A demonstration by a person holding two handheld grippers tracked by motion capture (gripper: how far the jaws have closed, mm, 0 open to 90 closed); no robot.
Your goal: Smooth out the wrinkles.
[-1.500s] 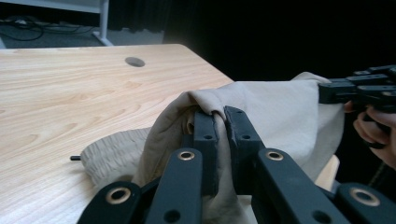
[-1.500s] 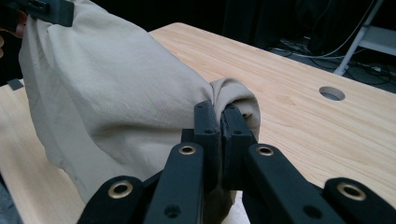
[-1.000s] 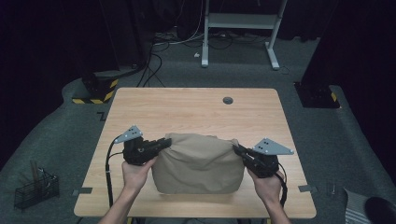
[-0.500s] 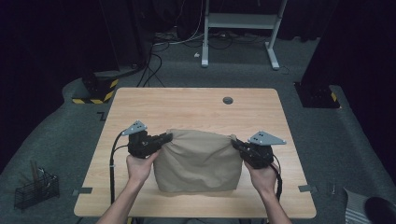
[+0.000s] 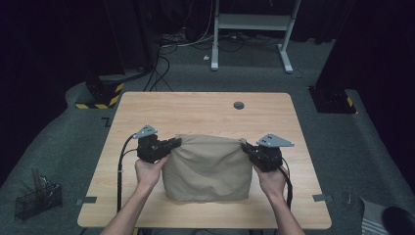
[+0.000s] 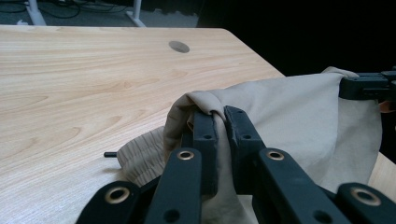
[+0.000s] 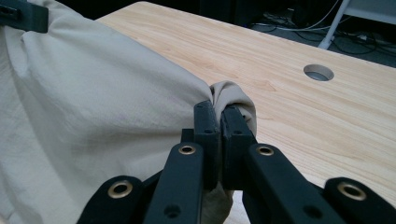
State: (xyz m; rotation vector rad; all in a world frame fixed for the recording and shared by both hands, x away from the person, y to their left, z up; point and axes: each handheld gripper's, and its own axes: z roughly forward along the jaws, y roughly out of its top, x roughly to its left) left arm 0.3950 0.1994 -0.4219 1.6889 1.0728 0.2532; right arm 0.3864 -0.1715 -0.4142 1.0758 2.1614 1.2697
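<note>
We hold a beige cloth by its two far corners, one in each hand, over the near middle of the wooden table. Our left gripper has its jaws clamped together on the left corner, where the fabric bunches up between the black pads. Our right gripper is pinched tight on the right corner in the same way, a small fold of cloth poking out past the pads. The far edge of the cloth stretches between the two grippers, and the rest hangs down toward the near side. A round hole sits in the table farther off, well apart from the cloth.
</note>
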